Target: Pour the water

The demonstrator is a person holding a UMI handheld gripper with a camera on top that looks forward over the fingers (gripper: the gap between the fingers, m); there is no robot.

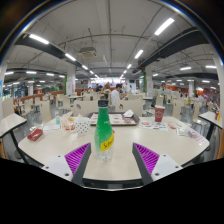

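a: bright all over, lit from rows of long ceiling lights (160,27) running back into the room.
b: glare?
a: the tubes burn out to plain white. the pale table (110,160) has a soft sheen, hardly any shadows.
b: distortion?
a: strong fisheye; ceiling and table bend toward the sides. the far room is soft and hazy.

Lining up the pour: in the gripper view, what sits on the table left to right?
Red object → white cup → green bottle, just ahead of the open claw → red cup.
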